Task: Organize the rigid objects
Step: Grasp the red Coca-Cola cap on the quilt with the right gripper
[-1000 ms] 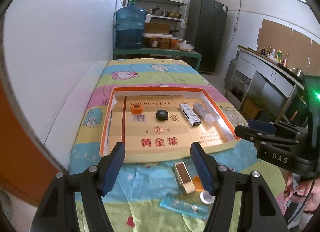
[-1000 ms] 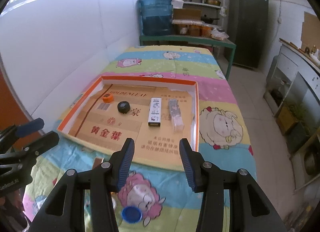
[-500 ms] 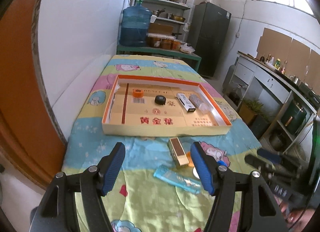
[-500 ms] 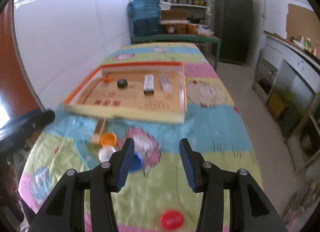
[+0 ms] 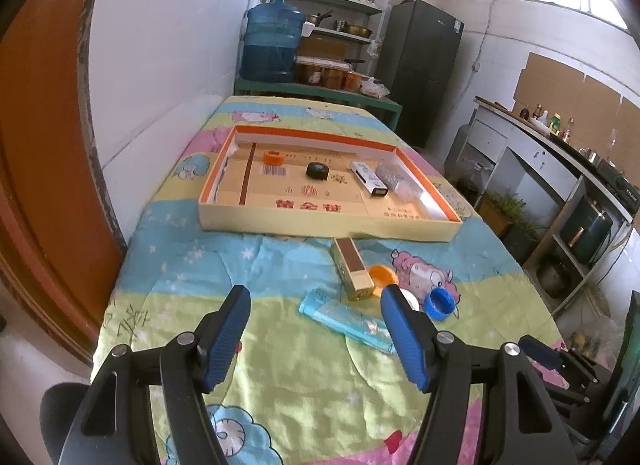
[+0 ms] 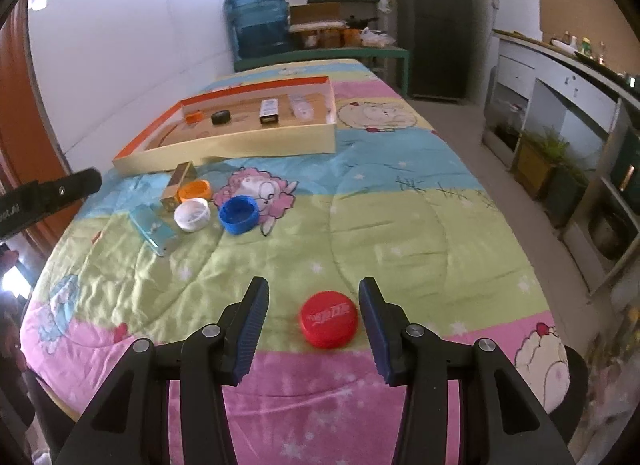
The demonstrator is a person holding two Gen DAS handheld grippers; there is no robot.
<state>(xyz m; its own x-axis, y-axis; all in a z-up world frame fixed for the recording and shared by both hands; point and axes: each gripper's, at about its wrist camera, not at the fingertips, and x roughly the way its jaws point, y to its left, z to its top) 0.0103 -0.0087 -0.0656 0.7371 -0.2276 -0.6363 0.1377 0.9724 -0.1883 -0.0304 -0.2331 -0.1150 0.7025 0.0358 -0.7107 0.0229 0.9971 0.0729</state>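
Hovering low over the near edge of the quilt-covered table (image 6: 400, 225), the right gripper (image 6: 314, 305) points toward the far end with its fingers spread wide; a red bottle cap (image 6: 329, 319) lies on the quilt between them, closer to the right finger, and whether it touches is unclear. The left gripper (image 5: 316, 319) is held above the near left part of the table, spread wide and holding nothing.

Ahead of the left gripper sits a cluster of loose things: a light blue lighter (image 5: 346, 321) lying slantwise, a gold box (image 5: 352, 271) just beyond it, an orange cap (image 5: 382, 275) beside the box, a white cap (image 6: 192, 215) and a blue cap (image 6: 239, 214) near each other. The right finger of the left gripper partly hides the white cap in the left view.

Beyond the cluster, along the table's left side, a shallow cardboard tray (image 5: 320, 227) with orange inner walls holds an orange tape roll (image 5: 273, 157), a black round object (image 5: 317, 170), a white-and-black box (image 5: 369, 178) and a clear wrapped packet (image 5: 394, 181), set in a row toward its far edge.
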